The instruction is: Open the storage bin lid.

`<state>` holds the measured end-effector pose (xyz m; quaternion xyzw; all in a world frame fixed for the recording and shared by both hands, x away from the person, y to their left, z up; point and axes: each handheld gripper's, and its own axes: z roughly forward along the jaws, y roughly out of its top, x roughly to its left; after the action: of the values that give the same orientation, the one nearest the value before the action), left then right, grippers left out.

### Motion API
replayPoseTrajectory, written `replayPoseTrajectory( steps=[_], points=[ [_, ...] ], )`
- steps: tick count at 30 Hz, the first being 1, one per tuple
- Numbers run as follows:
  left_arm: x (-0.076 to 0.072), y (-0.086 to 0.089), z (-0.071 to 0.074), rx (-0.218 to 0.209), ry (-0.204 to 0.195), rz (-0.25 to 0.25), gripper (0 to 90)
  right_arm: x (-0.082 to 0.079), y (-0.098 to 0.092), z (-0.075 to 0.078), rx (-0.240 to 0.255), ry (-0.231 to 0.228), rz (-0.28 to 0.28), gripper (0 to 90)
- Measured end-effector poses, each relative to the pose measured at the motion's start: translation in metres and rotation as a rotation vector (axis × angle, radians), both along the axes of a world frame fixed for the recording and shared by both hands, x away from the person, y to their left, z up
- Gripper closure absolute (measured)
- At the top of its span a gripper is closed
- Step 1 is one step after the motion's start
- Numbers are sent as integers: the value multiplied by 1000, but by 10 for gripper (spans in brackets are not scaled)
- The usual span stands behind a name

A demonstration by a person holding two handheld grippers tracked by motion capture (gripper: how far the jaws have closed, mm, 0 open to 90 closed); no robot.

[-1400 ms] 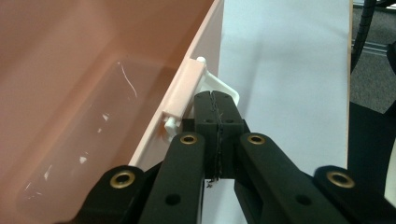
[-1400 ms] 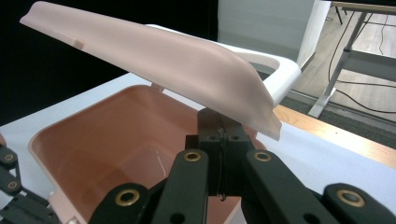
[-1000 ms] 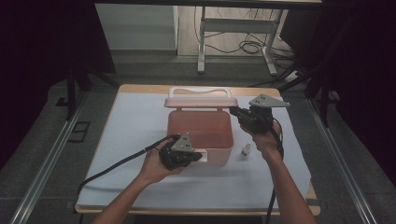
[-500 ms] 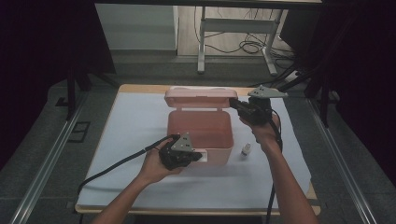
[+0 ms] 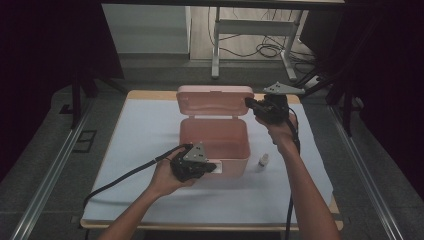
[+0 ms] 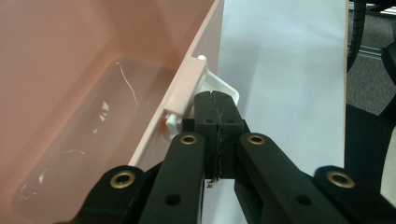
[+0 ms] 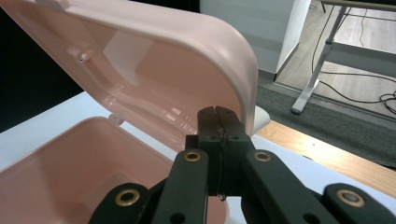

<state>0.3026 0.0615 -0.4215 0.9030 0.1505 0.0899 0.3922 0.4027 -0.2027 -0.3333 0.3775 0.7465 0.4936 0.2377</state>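
Both tools pressed together; pink box (image 5: 215, 142) empty, glossy inside, lid (image 5: 216, 101) raised upright.

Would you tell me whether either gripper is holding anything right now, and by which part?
Neither holds anything: the left gripper is shut against the box's front latch, the right gripper shut by the lid's edge.

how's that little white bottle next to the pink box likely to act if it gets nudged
The small bottle stands upright and looks narrow for its height, so a sideways nudge would probably tip it. It looks round, so once down it may roll across the white sheet. It seems small and likely light, so it would probably slide or topple rather than resist.
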Motion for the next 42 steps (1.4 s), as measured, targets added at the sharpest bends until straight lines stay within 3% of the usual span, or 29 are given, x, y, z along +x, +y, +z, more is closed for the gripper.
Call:
replayPoseTrajectory(
  steps=[16,42],
  points=[
    [0,0,0,-2,-5,-2,900,20,3,-3,-13,32,-26,896],
    [0,0,-1,-2,-7,-2,900,40,4,-16,-31,74,-58,892]
  ],
)
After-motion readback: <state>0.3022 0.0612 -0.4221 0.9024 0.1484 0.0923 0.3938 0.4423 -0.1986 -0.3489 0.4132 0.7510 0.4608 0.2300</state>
